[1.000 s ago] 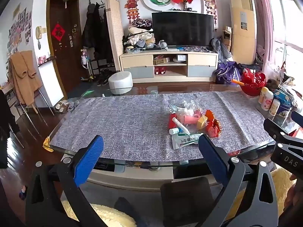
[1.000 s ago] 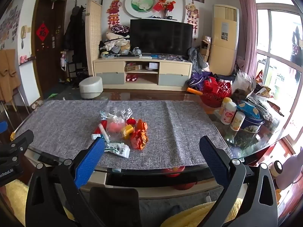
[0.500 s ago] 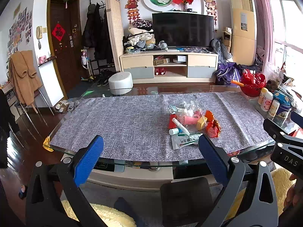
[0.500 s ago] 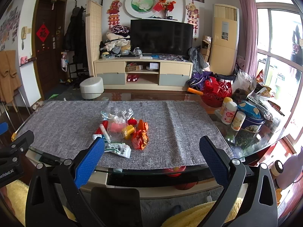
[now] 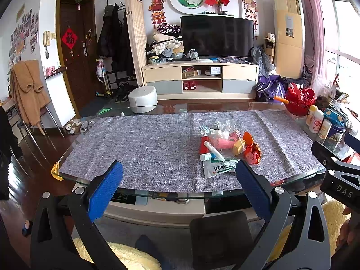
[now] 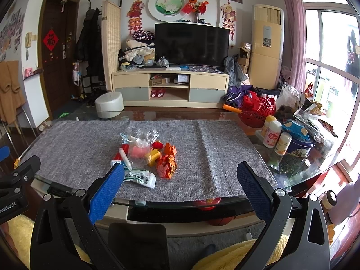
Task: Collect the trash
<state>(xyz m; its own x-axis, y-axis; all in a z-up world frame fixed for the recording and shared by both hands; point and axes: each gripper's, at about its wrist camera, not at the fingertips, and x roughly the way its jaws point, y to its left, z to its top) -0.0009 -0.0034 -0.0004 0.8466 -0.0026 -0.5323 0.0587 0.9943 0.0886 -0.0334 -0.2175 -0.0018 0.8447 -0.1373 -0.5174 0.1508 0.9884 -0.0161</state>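
A small heap of trash [image 5: 227,145] [image 6: 146,155] lies on the grey table mat [image 5: 144,148] [image 6: 78,150]: a clear plastic bag, a white tube, a crumpled orange wrapper [image 6: 167,165], a yellow piece and a white-green sachet [image 5: 219,167] [image 6: 140,177]. My left gripper [image 5: 178,180] hangs open in front of the table's near edge, left of the heap, holding nothing. My right gripper [image 6: 180,181] is open too, short of the near edge, with the heap just ahead and left of its middle. Each gripper shows at the edge of the other's view.
A glass table [image 5: 157,193] carries the mat. Bottles and a blue tin [image 6: 299,146] crowd its right end beside a red basket [image 6: 258,110] and plastic bags. A white stool [image 5: 142,99] and a TV cabinet [image 5: 200,78] stand beyond. A yellow fluffy cushion lies below.
Both views have crept slightly closer to the table; the heap sits a little higher in frame. Both grippers stay open.
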